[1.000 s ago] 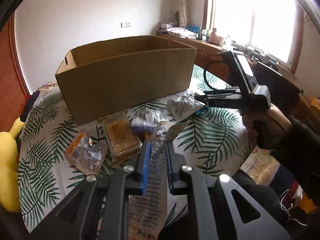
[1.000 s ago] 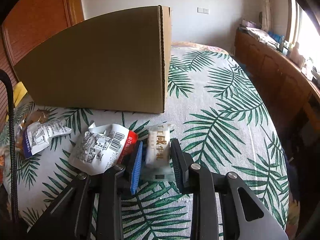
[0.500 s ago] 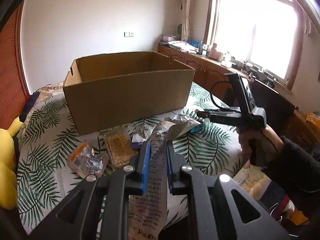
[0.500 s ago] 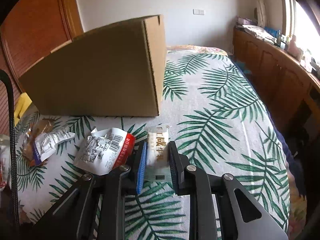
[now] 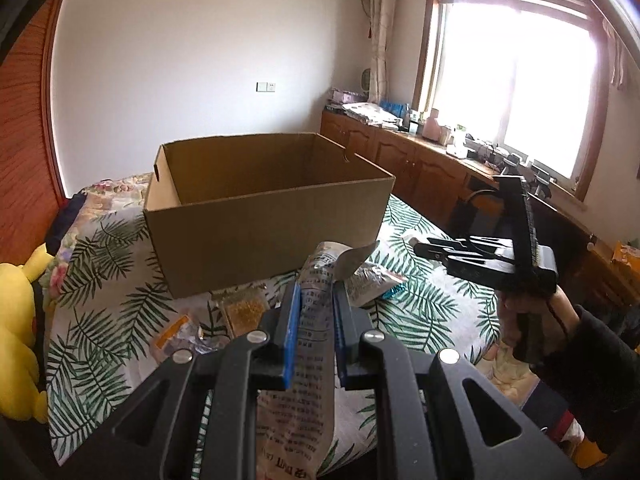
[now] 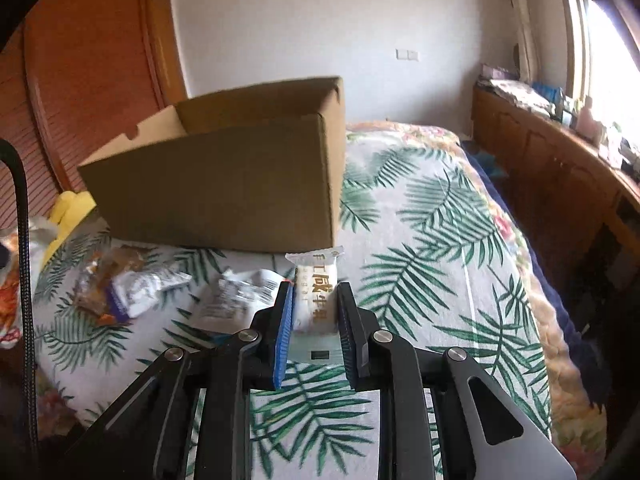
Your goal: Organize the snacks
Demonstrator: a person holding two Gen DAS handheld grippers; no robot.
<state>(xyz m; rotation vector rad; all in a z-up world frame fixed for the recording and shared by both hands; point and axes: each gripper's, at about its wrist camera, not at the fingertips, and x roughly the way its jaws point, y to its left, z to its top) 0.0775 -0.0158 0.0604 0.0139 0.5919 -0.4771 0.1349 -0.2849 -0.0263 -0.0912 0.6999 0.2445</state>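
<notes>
the open cardboard box [image 5: 264, 216] lies straight ahead of both sets of jaws and a little below them. the left gripper [image 5: 316, 320] is clamped on a long grey printed pouch [image 5: 316, 304] running along its fingers; the right gripper [image 6: 314, 312] pinches a small white snack bar [image 6: 316, 292], likewise lengthwise. the right looks nearer the box's end wall.
</notes>
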